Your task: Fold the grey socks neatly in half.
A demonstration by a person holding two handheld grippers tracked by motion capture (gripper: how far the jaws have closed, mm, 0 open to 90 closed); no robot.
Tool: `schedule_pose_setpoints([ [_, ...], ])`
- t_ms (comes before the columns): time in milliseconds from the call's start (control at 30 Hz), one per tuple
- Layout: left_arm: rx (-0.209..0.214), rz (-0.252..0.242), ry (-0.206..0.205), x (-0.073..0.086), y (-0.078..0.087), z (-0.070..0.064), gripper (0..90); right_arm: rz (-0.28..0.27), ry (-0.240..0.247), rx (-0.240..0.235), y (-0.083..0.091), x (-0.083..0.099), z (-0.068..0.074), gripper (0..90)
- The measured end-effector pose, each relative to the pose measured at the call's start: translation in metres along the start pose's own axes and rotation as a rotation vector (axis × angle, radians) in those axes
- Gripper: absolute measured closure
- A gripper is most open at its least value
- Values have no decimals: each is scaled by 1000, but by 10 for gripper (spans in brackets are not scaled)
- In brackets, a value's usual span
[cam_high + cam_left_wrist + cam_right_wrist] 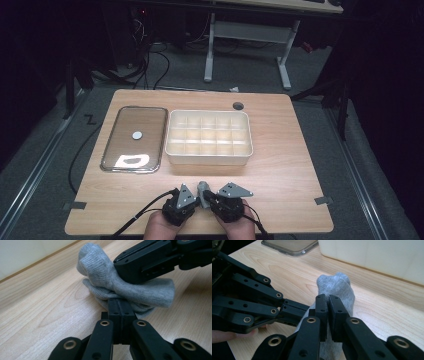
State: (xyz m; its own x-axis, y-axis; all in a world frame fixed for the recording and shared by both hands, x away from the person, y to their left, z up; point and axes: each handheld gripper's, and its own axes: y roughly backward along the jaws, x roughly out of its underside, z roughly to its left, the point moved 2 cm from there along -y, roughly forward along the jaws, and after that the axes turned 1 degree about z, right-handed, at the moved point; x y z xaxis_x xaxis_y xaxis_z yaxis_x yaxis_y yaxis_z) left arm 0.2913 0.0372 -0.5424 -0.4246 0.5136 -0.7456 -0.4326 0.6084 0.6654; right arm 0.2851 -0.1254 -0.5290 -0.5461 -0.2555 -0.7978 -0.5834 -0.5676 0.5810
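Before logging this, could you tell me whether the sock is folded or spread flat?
Folded: the grey sock sits bunched between the left gripper and right gripper.

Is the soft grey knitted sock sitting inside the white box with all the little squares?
No, the soft grey knitted sock lies on the wooden table in front of the white divided box, pinched by both grippers.

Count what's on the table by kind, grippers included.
Grey sock: 1
Divided cream box: 1
Clear lid: 1
Grippers, both shut on the sock: 2 (left gripper, right gripper)
Total: 5
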Motion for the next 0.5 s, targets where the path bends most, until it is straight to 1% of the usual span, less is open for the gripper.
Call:
schedule_pose_setpoints([
  [67,1,10,-3,1,0,1,900,7,8,-2,-2,2,0,885],
  [100,1,12,-3,1,0,1,900,14,12,1,-3,3,0,899],
  [167,1,13,-1,2,0,1,900,28,23,13,-6,6,1,900],
  [267,2,7,10,4,4,6,865,31,21,5,-7,7,-1,900],
  [300,-2,0,15,4,6,8,855,31,26,6,-7,7,-1,900],
  [433,-16,-58,61,0,17,18,786,28,31,7,-8,8,0,900],
  [500,-14,-90,71,-4,22,22,789,27,33,4,-8,8,0,900],
])
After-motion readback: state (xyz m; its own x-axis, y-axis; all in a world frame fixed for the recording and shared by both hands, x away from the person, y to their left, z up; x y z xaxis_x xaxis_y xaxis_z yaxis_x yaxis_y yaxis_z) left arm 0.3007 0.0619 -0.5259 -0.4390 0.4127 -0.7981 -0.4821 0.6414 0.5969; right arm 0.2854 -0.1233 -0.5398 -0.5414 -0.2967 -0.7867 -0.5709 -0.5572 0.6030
